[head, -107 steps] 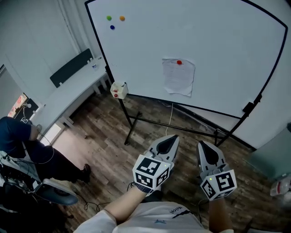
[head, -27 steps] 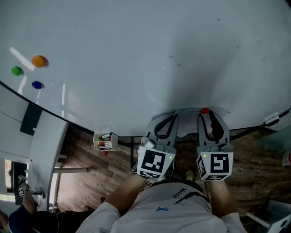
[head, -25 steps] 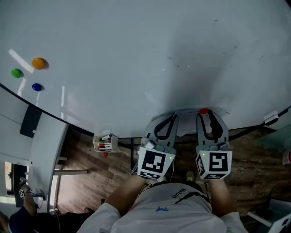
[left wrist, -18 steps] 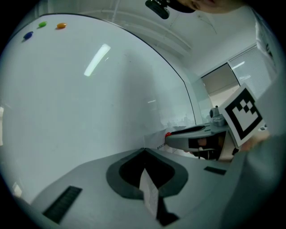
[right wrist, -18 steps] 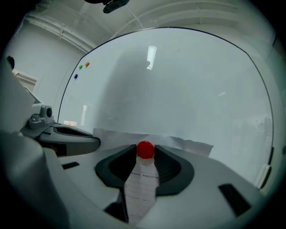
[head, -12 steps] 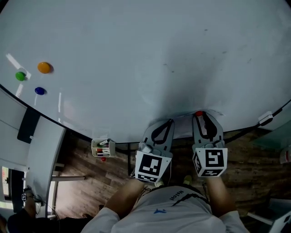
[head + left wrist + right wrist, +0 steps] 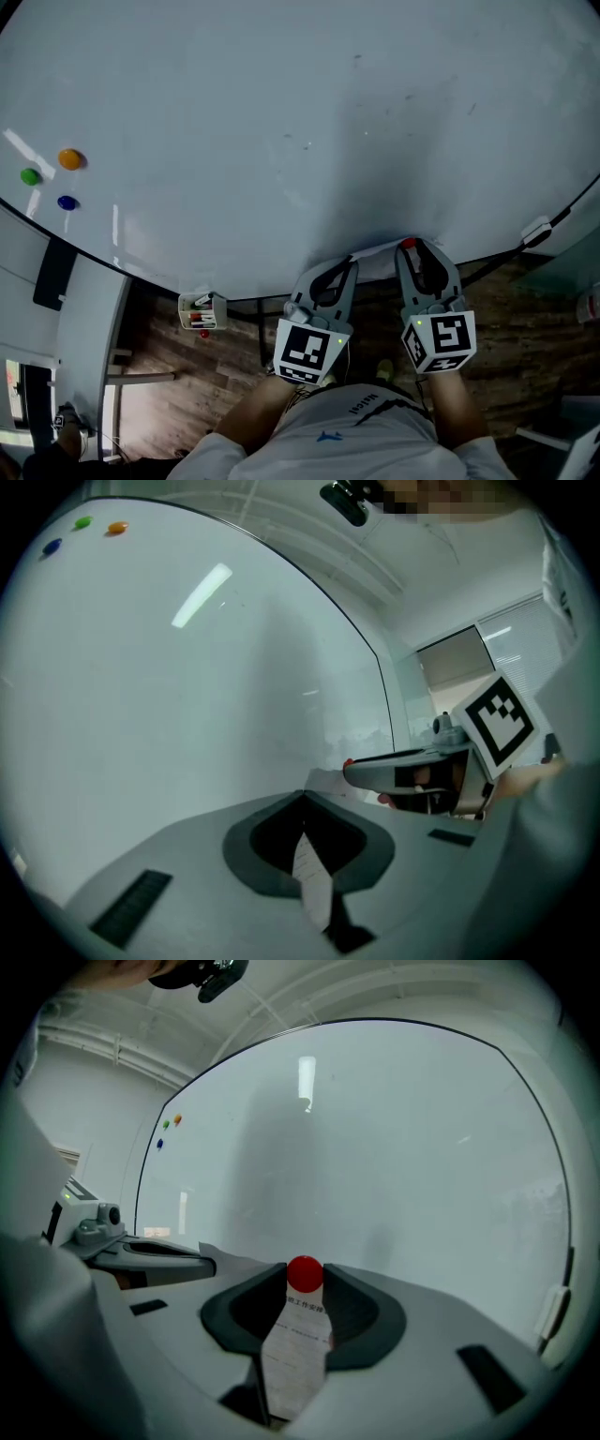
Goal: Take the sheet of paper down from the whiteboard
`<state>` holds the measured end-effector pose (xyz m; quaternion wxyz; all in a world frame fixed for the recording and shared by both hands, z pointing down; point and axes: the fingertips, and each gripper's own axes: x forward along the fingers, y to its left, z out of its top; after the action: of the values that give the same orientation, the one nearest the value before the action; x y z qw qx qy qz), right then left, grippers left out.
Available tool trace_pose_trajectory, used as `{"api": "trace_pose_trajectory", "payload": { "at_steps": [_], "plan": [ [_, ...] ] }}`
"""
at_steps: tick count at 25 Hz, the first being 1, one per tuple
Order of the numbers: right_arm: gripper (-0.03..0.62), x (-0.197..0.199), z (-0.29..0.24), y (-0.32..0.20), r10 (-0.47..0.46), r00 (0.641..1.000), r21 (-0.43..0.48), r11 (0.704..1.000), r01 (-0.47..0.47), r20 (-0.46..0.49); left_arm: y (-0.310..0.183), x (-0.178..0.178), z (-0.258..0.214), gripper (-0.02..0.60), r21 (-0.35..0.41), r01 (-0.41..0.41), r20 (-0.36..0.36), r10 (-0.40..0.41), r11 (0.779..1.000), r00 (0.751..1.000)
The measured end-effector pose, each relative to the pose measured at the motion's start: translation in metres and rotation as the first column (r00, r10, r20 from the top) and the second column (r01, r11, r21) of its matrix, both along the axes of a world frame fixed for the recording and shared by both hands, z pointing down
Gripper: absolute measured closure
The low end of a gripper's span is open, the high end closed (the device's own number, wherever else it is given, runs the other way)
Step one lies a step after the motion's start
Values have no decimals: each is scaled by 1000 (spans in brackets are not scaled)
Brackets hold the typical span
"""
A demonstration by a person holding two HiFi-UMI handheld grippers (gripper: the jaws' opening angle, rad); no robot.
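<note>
The sheet of paper (image 7: 375,262) hangs low on the whiteboard (image 7: 281,112), pinned by a red magnet (image 7: 409,243). My left gripper (image 7: 347,264) is at the sheet's left edge. In the left gripper view its jaws meet at the tip (image 7: 304,797), with a strip of paper (image 7: 311,878) pinched between them. My right gripper (image 7: 412,247) is at the top of the sheet. In the right gripper view its fingertips (image 7: 306,1283) close on the red magnet (image 7: 305,1272), and the printed paper (image 7: 295,1354) shows below it.
Orange (image 7: 69,158), green (image 7: 30,175) and blue (image 7: 66,202) magnets sit at the board's left side. A small marker box (image 7: 201,311) hangs at the board's lower edge. A white desk (image 7: 89,319) and wooden floor (image 7: 525,337) lie below.
Since the earliest frame I have come right up to the board and both grippers have risen to the paper. Over the last second they stay on it, and the view has shifted slightly.
</note>
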<state>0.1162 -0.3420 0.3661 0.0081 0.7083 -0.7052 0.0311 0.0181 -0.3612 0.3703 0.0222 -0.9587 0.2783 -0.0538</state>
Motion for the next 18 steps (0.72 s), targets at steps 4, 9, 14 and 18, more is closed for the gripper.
{"api": "trace_pose_trajectory", "payload": {
  "at_steps": [4, 9, 14, 18],
  "plan": [
    [467, 21, -4, 23, 37, 999, 9, 999, -38, 20, 13, 27, 4, 569, -31, -61, -3, 61, 998, 998],
    [467, 48, -5, 47, 86, 996, 13, 996, -87, 32, 26, 60, 6, 569, -71, -116, -19, 115, 991, 993],
    [467, 68, -11, 64, 117, 992, 18, 993, -118, 41, 35, 81, -1, 569, -88, -143, -33, 141, 986, 989],
    [467, 78, -20, 71, 131, 991, 33, 991, -132, 37, 44, 95, -8, 569, -90, -170, -40, 167, 981, 985]
  ]
}}
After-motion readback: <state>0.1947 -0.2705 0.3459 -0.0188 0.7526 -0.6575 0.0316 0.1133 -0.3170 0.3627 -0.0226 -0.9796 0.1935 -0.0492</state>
